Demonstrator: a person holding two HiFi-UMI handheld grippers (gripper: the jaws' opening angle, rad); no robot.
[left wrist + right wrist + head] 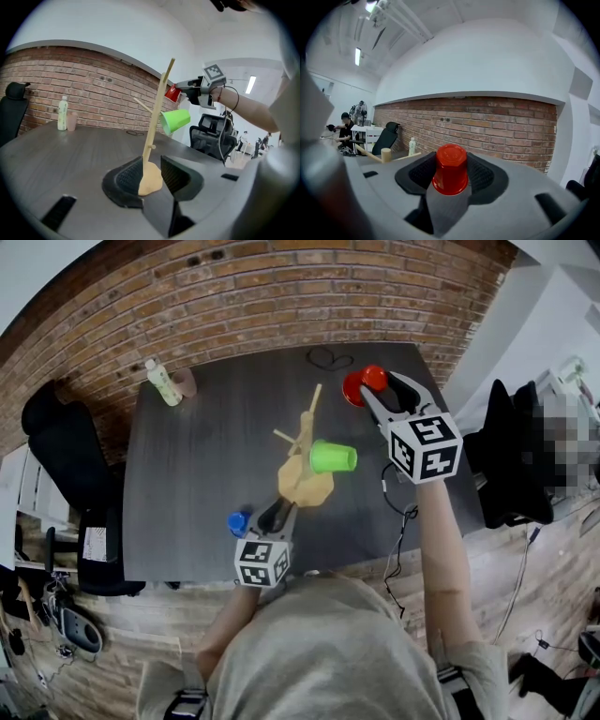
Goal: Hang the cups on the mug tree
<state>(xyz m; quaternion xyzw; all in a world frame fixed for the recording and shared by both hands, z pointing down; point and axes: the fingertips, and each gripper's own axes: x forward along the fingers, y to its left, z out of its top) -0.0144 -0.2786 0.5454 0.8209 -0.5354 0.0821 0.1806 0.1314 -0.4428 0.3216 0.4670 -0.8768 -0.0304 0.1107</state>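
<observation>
Nearest, low on the table [187, 474]: left gripper [152, 176], closed on the mug tree [157, 112] at its tan base, both pads apparently touching. Just beside, a blue cup [239, 521]. On a peg, a green cup [333, 457], long axis near level, mouth toward the trunk. Farther off, raised: right gripper [450, 176], pinching a red cup [450, 171], closed end pointing away along the jaws.

A red brick wall [234, 287] backs the dark table [187, 474], a black chair [61, 442] beside it.
</observation>
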